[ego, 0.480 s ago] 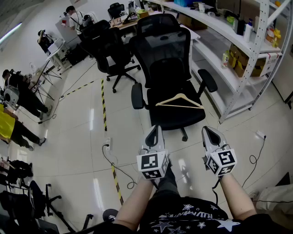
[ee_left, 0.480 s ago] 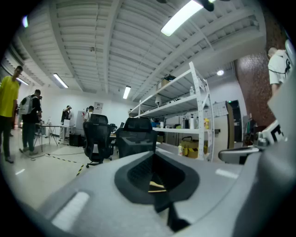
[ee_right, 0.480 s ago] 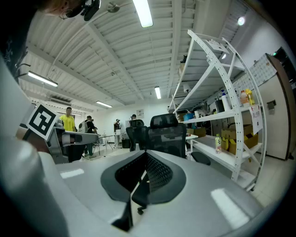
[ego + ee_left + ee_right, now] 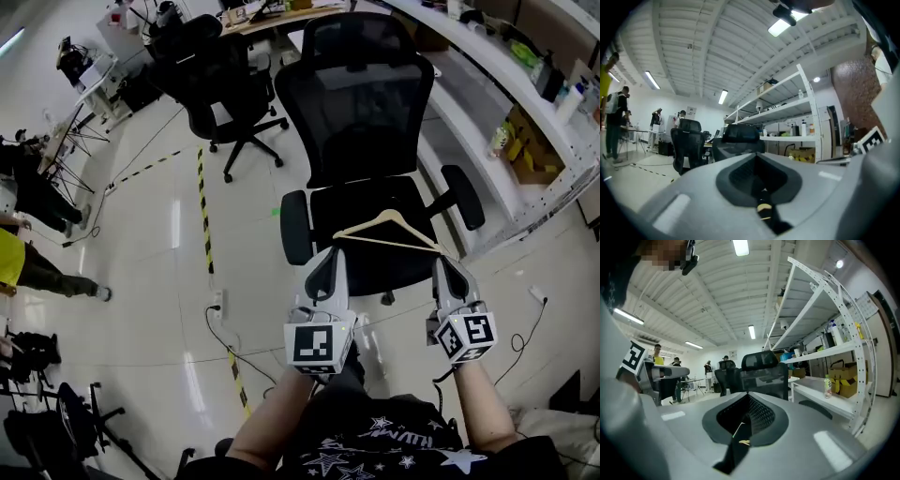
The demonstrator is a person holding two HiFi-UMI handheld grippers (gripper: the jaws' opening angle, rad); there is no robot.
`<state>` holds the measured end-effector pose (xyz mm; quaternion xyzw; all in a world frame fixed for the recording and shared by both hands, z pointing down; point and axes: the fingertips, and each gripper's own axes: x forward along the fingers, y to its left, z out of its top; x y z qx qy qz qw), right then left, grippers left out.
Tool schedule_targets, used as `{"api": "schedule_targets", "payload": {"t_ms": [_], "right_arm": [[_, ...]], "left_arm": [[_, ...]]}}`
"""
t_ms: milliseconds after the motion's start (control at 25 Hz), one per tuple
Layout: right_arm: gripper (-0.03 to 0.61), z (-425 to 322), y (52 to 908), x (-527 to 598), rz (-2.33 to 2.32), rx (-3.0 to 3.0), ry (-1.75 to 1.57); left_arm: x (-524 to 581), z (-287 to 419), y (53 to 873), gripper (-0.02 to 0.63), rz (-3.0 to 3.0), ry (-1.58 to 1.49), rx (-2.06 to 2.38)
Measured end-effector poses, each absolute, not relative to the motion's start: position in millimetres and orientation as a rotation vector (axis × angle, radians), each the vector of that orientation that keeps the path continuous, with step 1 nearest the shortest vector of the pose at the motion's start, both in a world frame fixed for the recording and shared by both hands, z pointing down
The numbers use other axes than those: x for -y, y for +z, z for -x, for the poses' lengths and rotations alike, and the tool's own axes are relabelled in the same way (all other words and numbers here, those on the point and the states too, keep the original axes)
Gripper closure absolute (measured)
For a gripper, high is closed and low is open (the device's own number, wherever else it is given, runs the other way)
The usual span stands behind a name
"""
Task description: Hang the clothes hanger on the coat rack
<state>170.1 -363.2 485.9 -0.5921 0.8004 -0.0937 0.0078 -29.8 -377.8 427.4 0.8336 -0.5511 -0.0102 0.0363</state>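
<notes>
Forearms [image 4: 272, 422] at the bottom centre of the head view held two grippers side by side. The left gripper [image 4: 328, 264] and the right gripper [image 4: 452, 270] both had their jaws clenched together on nothing. Just above them, at mid-frame, a pale wooden clothes hanger [image 4: 389, 232] lay flat on the seat of a black mesh office chair [image 4: 356, 112]. Farther up, a second black chair [image 4: 217, 80] stood at upper left, and white shelving [image 4: 469, 112] ran along the upper right.

An open office workspace: mesh swivel chairs [image 4: 361, 103], desks [image 4: 272, 17], white metal shelving [image 4: 473, 131], striped floor tape [image 4: 203, 211].
</notes>
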Motion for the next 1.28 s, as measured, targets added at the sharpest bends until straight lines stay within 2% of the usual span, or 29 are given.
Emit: {"api": "schedule_targets", "payload": {"t_ms": [200, 400, 960, 1040, 1160, 1280], "right_arm": [[0.571, -174.1, 487.1, 394.2, 1.939, -2.444, -0.312], [0.571, -196.6, 510.6, 417.6, 1.997, -2.466, -0.362], [0.571, -211.8, 677.9, 493.7, 1.853, -2.859, -0.64], [0.555, -214.6, 708.0, 502.5, 1.842, -2.916, -0.722], [0.484, -216.9, 752.1, 517.0, 1.81, -3.032, -0.819], [0.451, -220.4, 793.3, 527.1, 1.81, -3.143, -0.883]], "left_arm": [[412.9, 53.7, 453.7, 0.609, -2.517, 0.02, 1.685], [434.2, 33.9, 487.2, 0.609, -2.48, 0.068, 1.611], [503.8, -3.8, 571.2, 0.609, -2.254, 0.248, 1.673], [509.9, -2.5, 592.7, 0.609, -2.202, 0.274, 1.698], [514.4, 1.0, 634.2, 0.609, -2.127, 0.358, 1.704], [516.1, -4.7, 669.2, 0.609, -2.099, 0.431, 1.655]]}}
